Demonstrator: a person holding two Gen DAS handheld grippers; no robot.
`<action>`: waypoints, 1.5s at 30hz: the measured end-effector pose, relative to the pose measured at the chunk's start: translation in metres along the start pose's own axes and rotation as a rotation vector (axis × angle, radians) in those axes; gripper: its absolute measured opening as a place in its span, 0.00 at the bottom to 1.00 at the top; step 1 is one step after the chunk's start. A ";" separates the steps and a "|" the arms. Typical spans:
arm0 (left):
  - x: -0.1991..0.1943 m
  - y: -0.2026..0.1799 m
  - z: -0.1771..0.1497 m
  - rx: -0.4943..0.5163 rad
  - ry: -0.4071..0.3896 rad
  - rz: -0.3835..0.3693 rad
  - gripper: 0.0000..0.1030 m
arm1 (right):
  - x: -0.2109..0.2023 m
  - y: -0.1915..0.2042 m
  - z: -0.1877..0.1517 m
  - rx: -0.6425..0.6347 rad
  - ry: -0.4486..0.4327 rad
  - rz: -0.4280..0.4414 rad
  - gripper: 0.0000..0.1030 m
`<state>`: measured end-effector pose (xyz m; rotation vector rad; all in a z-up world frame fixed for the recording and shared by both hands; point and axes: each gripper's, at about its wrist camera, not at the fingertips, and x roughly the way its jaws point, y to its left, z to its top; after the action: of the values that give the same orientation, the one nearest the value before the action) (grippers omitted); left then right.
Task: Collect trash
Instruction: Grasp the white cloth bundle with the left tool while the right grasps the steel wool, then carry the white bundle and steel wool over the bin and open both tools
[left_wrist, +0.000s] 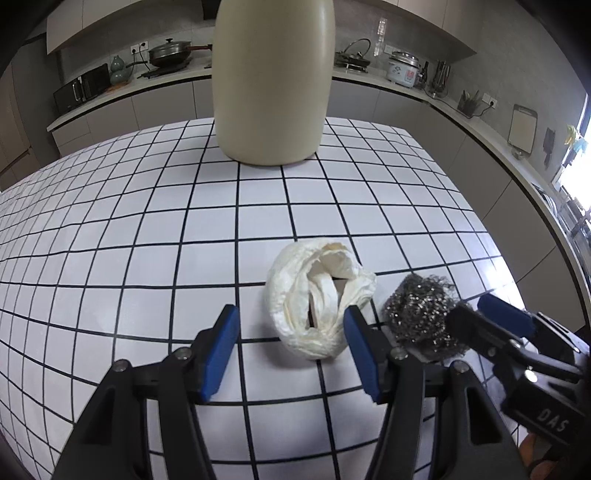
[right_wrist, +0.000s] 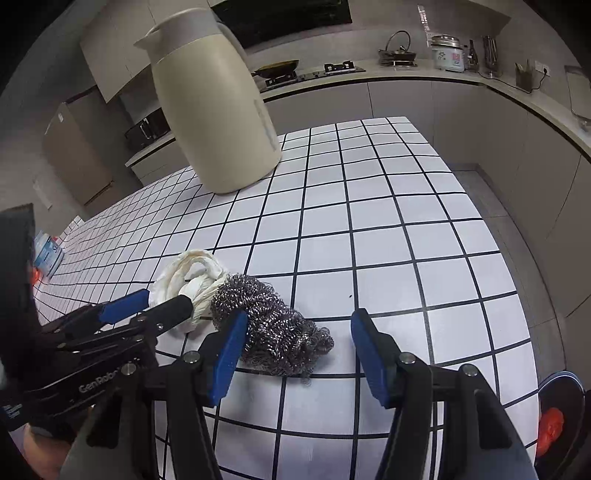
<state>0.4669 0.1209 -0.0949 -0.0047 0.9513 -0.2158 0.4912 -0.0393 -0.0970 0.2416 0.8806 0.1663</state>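
Note:
A crumpled white tissue (left_wrist: 317, 299) lies on the white tiled table (left_wrist: 110, 221). My left gripper (left_wrist: 291, 310) is open around its near part: the right pad sits against the tissue's edge and the left pad stands well apart. Beside the tissue on the right is a steel wool scrubber (left_wrist: 421, 310). In the right wrist view the scrubber (right_wrist: 273, 328) lies by the left pad of my right gripper (right_wrist: 300, 315), which is open, its right pad clear of it. The tissue (right_wrist: 188, 277) and the left gripper (right_wrist: 166, 297) show at the left there.
A tall cream thermos jug (left_wrist: 273, 74) stands on the far part of the table. A blue and white packet (right_wrist: 48, 254) lies at the far left. A dark round thing with something red (right_wrist: 554, 424) sits off the table's near right corner. Kitchen counters run behind.

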 end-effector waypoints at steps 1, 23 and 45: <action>0.001 0.002 -0.001 -0.009 0.002 -0.018 0.53 | 0.001 0.000 -0.001 -0.002 0.005 0.005 0.60; -0.034 0.012 -0.027 -0.035 -0.038 -0.018 0.15 | 0.008 0.030 -0.014 -0.072 0.045 0.112 0.39; -0.074 -0.072 -0.082 -0.010 -0.025 -0.041 0.13 | -0.085 -0.043 -0.064 0.015 0.008 0.120 0.39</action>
<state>0.3458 0.0714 -0.0761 -0.0362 0.9278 -0.2479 0.3897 -0.0922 -0.0855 0.3084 0.8756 0.2721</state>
